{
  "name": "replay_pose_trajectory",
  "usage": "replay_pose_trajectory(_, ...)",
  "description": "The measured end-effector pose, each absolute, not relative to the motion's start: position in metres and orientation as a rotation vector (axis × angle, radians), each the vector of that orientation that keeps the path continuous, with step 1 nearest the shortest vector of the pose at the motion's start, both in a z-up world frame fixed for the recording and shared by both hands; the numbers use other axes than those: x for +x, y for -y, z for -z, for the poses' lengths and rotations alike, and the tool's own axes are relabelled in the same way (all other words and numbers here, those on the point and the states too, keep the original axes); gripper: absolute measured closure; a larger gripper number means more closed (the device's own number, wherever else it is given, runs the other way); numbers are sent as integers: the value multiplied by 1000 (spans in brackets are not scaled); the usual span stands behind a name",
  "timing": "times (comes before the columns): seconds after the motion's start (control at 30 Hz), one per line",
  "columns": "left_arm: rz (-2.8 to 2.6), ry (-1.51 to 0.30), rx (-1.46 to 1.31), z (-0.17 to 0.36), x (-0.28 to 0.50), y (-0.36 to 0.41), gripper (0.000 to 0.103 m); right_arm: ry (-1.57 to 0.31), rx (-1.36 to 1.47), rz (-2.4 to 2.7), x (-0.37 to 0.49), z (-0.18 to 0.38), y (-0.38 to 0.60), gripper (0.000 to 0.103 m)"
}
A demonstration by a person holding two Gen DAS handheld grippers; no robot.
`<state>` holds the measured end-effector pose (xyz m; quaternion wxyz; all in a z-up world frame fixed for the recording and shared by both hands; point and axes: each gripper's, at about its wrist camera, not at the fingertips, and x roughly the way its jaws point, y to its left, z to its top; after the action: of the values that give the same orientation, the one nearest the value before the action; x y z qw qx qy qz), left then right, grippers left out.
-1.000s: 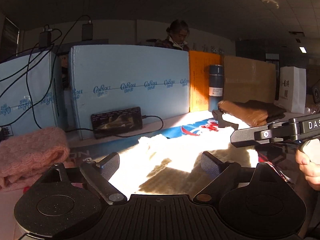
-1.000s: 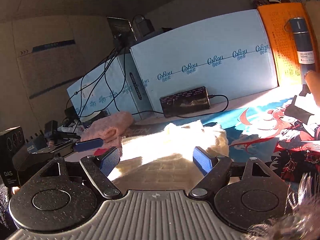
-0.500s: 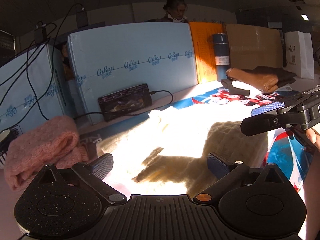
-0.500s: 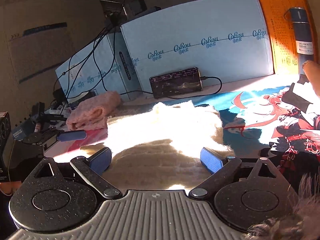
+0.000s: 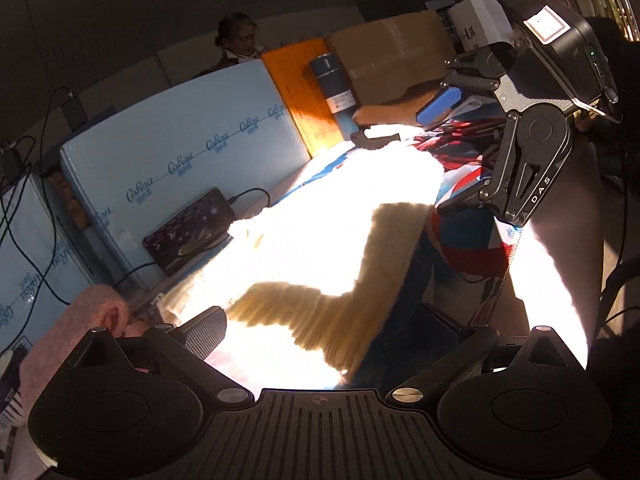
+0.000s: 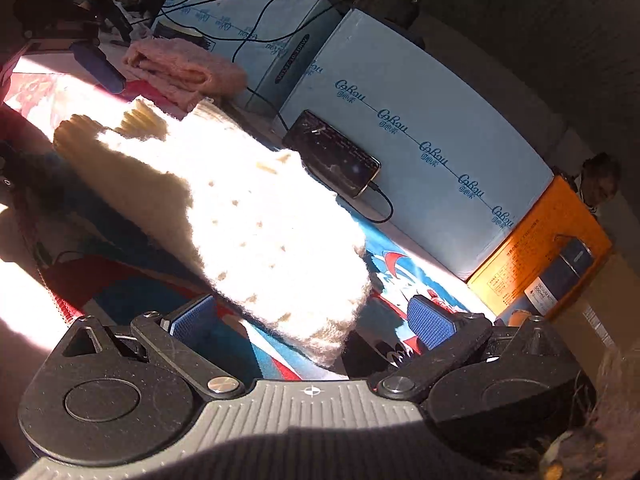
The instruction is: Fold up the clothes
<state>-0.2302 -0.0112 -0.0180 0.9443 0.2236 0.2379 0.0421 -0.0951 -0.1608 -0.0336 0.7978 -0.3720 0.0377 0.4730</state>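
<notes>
Left wrist view shows a cream knitted sweater (image 5: 320, 232) lying flat on the bench, on a bright cartoon-print mat (image 5: 468, 240), in strong sunlight that washes out much of its surface. It appears folded into a long narrow band, though the glare hides the layers, so that is a judgement. Its long axis runs from the near edge of the bench, where a ribbed end lies between the jaws of the left gripper (image 5: 320, 328), away toward the far right corner, parallel to the pale blue boxes (image 5: 180, 140) along the back edge. In the right wrist view the sweater (image 6: 248, 216) runs the other way, its nearer rounded end just ahead of the right gripper (image 6: 316, 320). Both pairs of jaws have just been opening and stand wide apart, pressing on nothing; each straddles one end of the band. The next fold, likely bringing the ends together, is not yet done. A pink knit (image 6: 180, 68) sits rolled near the left end, and brown clothes (image 5: 384, 112) lie at the far right. A phone (image 5: 188, 232) leans on the boxes
</notes>
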Motion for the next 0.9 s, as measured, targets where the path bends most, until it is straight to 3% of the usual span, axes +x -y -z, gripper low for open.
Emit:
replay_pose_trajectory(0.27,-111,-465,608,22,-219,11,2,-44,-770,-1074,-86,32,143,1)
replay_pose_trajectory(0.33,-91,-478,579,21,-217,4,13,-63,-721,-1088,-81,31,142,1)
replay_pose_trajectory(0.37,-58,-496,543,20,-215,0,31,-68,-708,-1093,-80,30,142,1)
replay_pose_trajectory(0.4,-25,-514,507,19,-213,-4,62,-69,-696,-1099,-79,29,142,1)
replay_pose_trajectory(0.43,4,-529,466,18,-211,-9,72,-56,-691,-1102,-80,28,142,1)
replay_pose_trajectory(0.63,51,-521,81,3,-207,-58,76,74,-780,-1140,-81,31,137,1)
replay_pose_trajectory(0.7,38,-509,9,4,-207,-68,77,64,-795,-1165,-75,31,132,8)
replay_pose_trajectory(0.73,35,-507,1,5,-208,-69,77,47,-798,-1181,-72,30,131,27)
replay_pose_trajectory(0.77,32,-506,-3,5,-208,-68,77,18,-799,-1205,-70,28,129,53)
replay_pose_trajectory(0.9,37,-506,31,4,-213,-59,77,-11,-829,-1249,-75,23,133,73)
